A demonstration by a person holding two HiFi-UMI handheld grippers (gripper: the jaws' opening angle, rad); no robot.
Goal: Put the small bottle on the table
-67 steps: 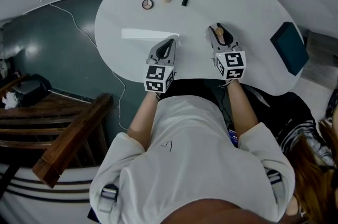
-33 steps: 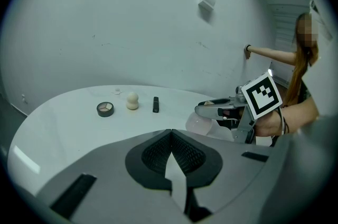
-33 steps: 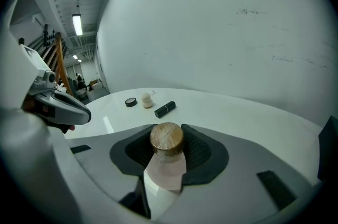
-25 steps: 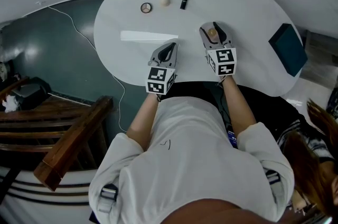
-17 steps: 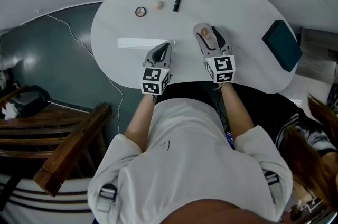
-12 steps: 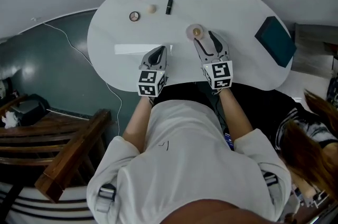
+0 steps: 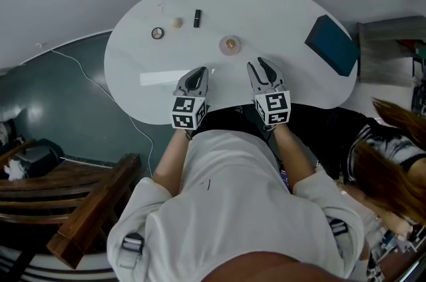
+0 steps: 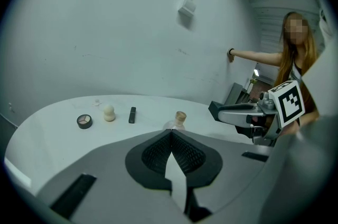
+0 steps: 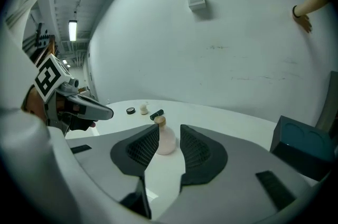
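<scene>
White table bears small bottle; right gripper fingers closing empty behind it, left gripper fingers together.

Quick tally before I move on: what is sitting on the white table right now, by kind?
small bottle: 1
round compact: 1
beige sponge: 1
black tube: 1
teal box: 1
Total: 5
</scene>
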